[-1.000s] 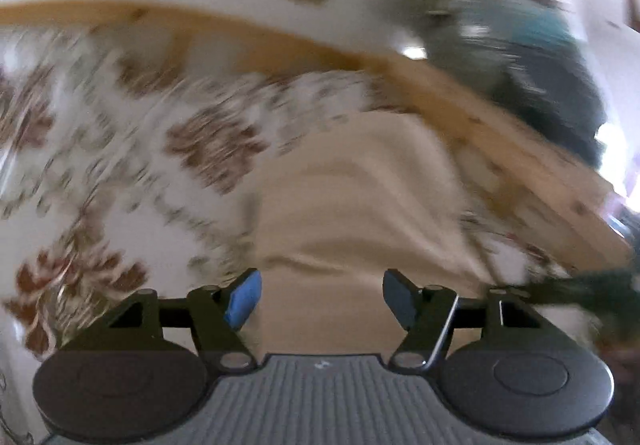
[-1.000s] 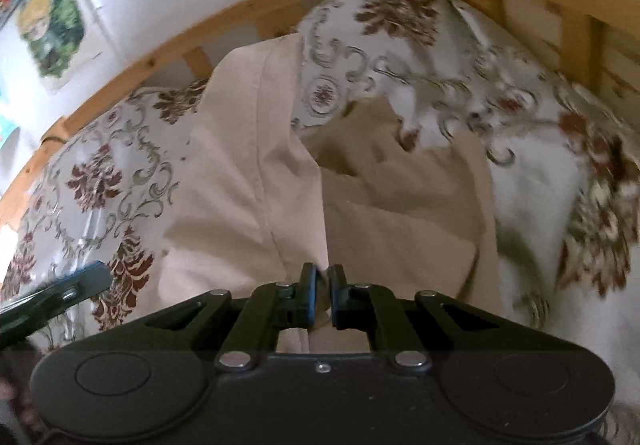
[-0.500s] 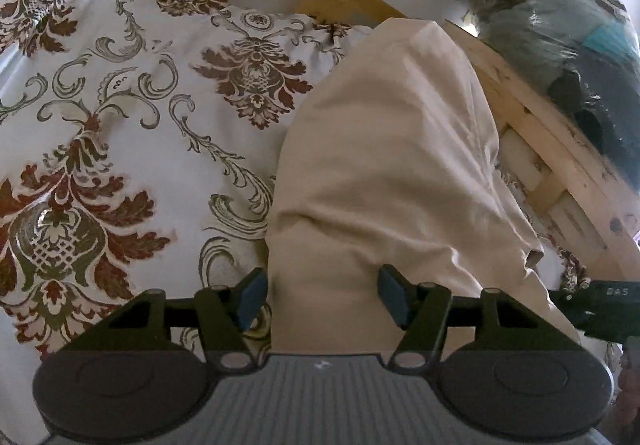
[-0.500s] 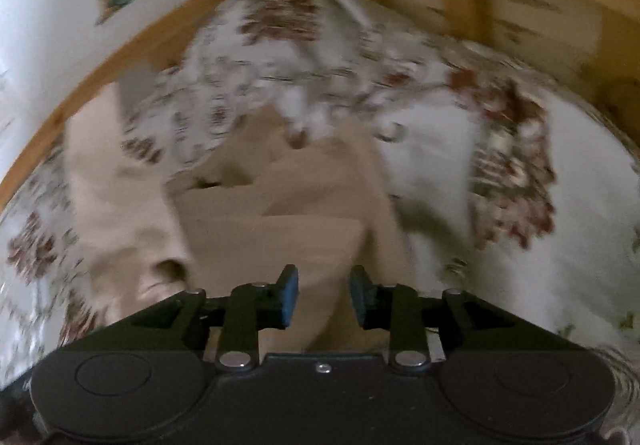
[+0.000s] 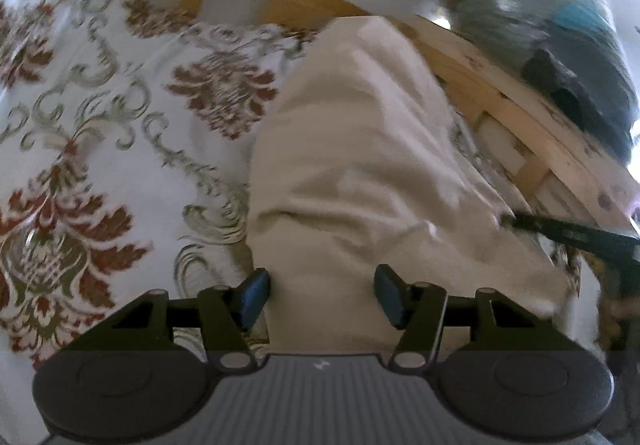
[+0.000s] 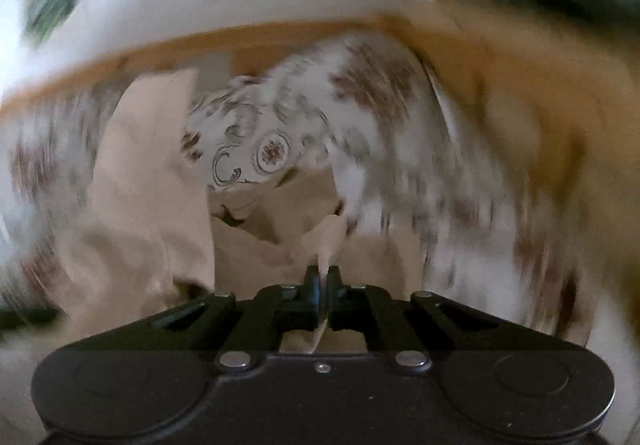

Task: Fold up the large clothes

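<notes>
Left tongs (image 5: pixel 320 295) apart, straddling garment (image 5: pixel 360 149) | right tongs (image 6: pixel 322 277) clamped on garment fold, at its right edge | garment on bed (image 5: pixel 100 93), long axis running ahead toward headboard (image 5: pixel 500 101) | right nearer.

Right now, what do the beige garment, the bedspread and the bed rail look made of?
Beige garment: matte woven cloth, likely cotton; soft creases, no sheen.
Bedspread: white fabric with a red-and-green damask print; looks slightly glossy, but blur leaves that open.
Bed rail: pale bare-looking wood, probably pine; knots visible.
</notes>
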The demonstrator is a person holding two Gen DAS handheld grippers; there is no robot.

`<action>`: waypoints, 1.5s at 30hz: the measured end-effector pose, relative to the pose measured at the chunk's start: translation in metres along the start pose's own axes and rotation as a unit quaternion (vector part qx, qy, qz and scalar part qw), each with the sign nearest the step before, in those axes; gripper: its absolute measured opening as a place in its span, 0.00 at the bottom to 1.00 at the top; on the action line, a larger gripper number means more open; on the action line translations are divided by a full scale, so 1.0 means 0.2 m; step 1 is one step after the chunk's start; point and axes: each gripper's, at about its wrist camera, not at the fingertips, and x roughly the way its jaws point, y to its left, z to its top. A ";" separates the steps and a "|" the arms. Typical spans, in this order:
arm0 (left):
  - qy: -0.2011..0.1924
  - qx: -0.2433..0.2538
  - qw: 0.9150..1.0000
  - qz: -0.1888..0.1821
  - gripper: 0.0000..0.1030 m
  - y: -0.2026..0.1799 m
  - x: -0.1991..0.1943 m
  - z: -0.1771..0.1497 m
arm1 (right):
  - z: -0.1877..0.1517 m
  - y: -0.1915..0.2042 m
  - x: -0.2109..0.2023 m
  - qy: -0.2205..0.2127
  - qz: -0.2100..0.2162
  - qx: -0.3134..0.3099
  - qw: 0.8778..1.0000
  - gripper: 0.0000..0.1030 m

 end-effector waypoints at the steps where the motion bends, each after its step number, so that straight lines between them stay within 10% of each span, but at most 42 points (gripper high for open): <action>1: -0.001 0.014 1.000 0.000 0.60 -0.02 0.00 -0.01 | -0.01 0.03 0.04 0.001 -0.015 -0.039 0.999 0.02; 10: -0.007 0.065 0.998 -0.001 0.60 -0.09 0.02 -0.05 | -0.07 0.09 0.32 0.041 -0.047 -0.117 0.991 0.04; 16: -0.005 0.064 0.998 0.003 0.60 -0.09 0.03 -0.05 | 0.00 0.04 0.16 -0.009 -0.055 -0.044 0.997 0.39; 22: -0.005 0.063 0.998 0.003 0.60 -0.09 0.03 -0.05 | 0.18 0.02 0.07 -0.091 0.103 0.076 0.988 0.75; 28: -0.008 0.065 0.998 0.000 0.60 -0.09 0.02 -0.06 | 0.41 0.20 0.32 -0.019 0.202 0.023 0.979 0.86; 30: -0.011 0.067 0.998 -0.001 0.60 -0.08 0.02 -0.06 | 0.44 0.25 0.40 0.020 0.204 -0.015 0.979 0.79; 32: -0.011 0.061 0.998 -0.004 0.60 -0.08 0.02 -0.06 | 0.44 0.26 0.40 0.031 0.215 -0.024 0.976 0.15; 33: -0.010 0.058 0.998 -0.006 0.60 -0.07 0.02 -0.06 | 0.44 0.27 0.38 0.034 0.198 -0.032 0.979 0.06; 45: -0.038 0.034 0.995 -0.081 0.60 -0.15 -0.07 -0.01 | 0.17 0.13 0.18 -0.001 0.014 -0.216 0.976 0.00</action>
